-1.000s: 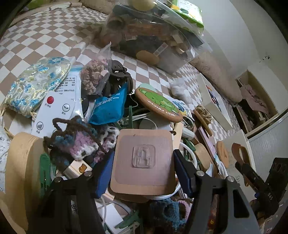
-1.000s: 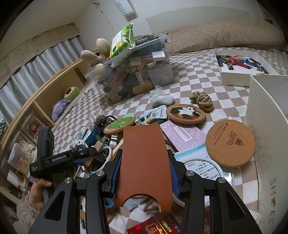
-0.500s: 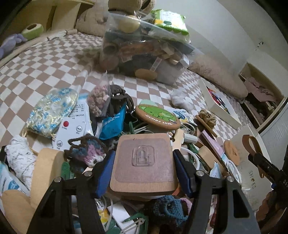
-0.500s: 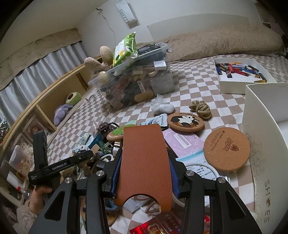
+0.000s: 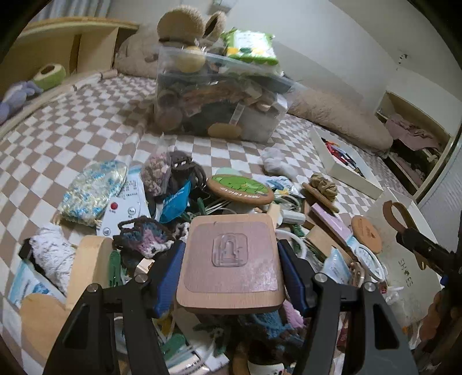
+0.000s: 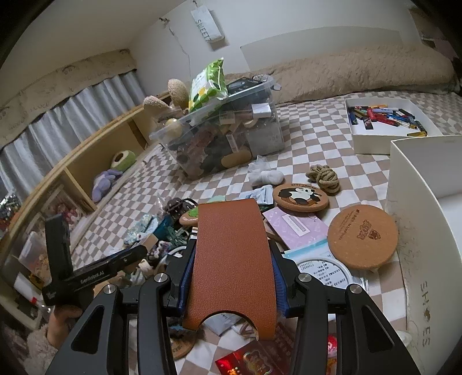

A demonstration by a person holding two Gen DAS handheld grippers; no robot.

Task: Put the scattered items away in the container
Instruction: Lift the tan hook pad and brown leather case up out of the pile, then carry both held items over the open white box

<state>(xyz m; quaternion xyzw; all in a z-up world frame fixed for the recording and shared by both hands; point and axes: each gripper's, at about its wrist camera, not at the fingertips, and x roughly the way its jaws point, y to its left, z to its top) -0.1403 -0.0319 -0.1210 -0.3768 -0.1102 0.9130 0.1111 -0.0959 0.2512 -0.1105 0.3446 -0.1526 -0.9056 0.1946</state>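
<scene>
Left gripper [image 5: 231,259]: fingers clamp the side edges of a rounded-square wooden plaque with a dusty-pink face and a clear adhesive hook stuck at its centre [image 5: 229,262], lower centre of the left wrist view, held above the clutter on the checked bedspread [image 5: 86,127].

Right gripper [image 6: 232,271]: fingers closed on a long tan leather strip with a half-round cut-out at its near end [image 6: 231,265], lower centre of the right wrist view.

Clear plastic storage bin, crammed full [image 6: 222,144], upper centre of both views, a green-and-white snack pouch [image 6: 209,83] on its lid. White cardboard box [image 6: 418,230] at the right edge, printed "SHOES".

Other writing: hanging tag "SWEET" [image 6: 206,24] on the wall; "GenRobot.AI" on the left gripper's body, lower left of the right wrist view. Round cork coaster [image 6: 362,235] carries a stamped logo, unreadable. Panda coaster [image 6: 300,196] and green frog coaster [image 5: 241,189] have rim lettering too small to read.

Against a second ago: the left view now takes in more of the far bed and shelf; the plaque sits higher over the pile. Right view barely changed.
</scene>
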